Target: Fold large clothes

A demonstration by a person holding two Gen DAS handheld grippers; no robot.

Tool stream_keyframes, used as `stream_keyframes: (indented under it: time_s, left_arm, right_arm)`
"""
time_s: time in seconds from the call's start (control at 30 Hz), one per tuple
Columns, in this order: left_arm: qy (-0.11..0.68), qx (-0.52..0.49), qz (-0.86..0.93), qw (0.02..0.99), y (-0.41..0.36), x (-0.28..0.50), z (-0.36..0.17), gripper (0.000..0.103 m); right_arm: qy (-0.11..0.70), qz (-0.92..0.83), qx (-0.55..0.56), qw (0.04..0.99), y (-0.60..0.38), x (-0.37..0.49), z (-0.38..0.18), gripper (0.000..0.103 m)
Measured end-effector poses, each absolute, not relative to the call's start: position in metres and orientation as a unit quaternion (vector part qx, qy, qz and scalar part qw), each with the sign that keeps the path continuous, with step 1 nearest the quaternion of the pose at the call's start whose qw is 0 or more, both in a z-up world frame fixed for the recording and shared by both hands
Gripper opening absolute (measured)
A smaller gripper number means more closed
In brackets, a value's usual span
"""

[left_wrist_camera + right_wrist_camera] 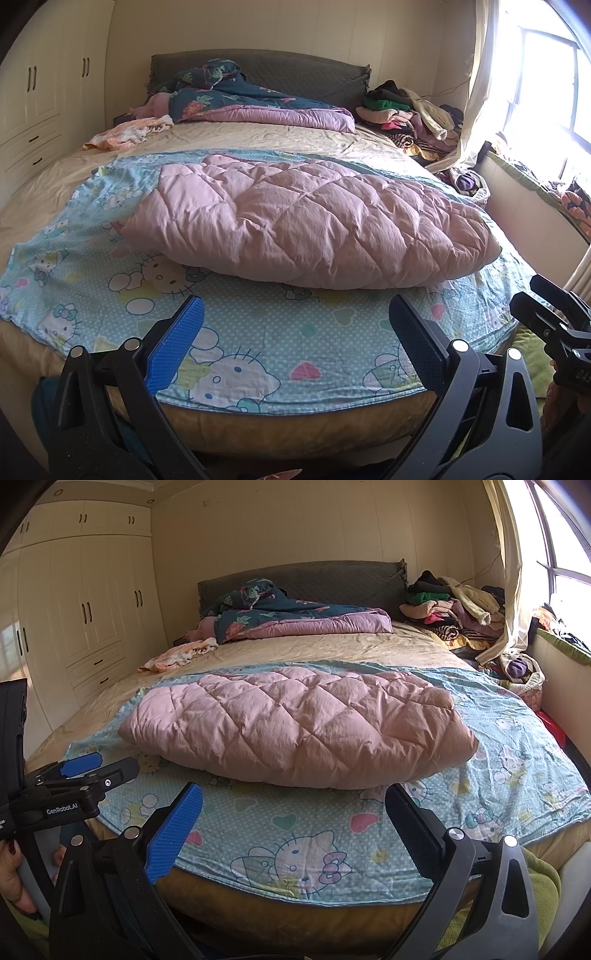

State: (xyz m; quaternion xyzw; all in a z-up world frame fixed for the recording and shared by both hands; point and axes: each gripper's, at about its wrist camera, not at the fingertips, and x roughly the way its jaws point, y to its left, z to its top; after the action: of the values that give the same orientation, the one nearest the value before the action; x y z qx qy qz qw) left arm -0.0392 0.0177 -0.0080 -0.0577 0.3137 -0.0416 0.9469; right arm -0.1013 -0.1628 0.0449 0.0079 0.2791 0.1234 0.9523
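Note:
A pink quilted garment [306,218] lies folded into a puffy bundle on a light blue cartoon-cat sheet [258,343] spread over the bed; it also shows in the right wrist view [299,727], on the same sheet [295,823]. My left gripper [295,314] is open and empty, held above the sheet's near edge, short of the bundle. My right gripper [295,801] is open and empty, also near the bed's front edge, just in front of the bundle. The left gripper's body [74,775] shows at the left of the right wrist view.
A dark floral and purple duvet [236,99] lies bunched at the grey headboard [295,70]. An orange-white cloth [125,133] lies at the far left. A pile of clothes [410,118] sits at the far right by the curtain. Wardrobes [85,620] stand left.

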Motion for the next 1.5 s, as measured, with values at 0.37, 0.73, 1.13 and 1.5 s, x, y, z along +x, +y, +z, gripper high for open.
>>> stream_keyframes:
  time_s: [0.37, 0.73, 1.13, 1.5]
  left_arm:
    - [0.313, -0.058, -0.042, 0.947, 0.018, -0.039, -0.008, 0.094]
    - [0.312, -0.059, -0.042, 0.947, 0.019, -0.040, -0.008, 0.094]
    - [0.313, -0.058, -0.045, 0.947, 0.014, -0.040, -0.007, 0.094]
    - [0.317, -0.082, -0.021, 0.945, 0.033, -0.035, -0.009, 0.094]
  right_arm:
    - [0.278, 0.124, 0.006, 0.953, -0.162, -0.102, 0.046, 0.099]
    - [0.277, 0.124, 0.005, 0.953, -0.161, -0.102, 0.046, 0.099]
    - [0.274, 0.123, 0.003, 0.954, -0.162, -0.103, 0.048, 0.099]
    - [0.251, 0.092, 0.049, 0.962, -0.206, -0.108, 0.063, 0.099]
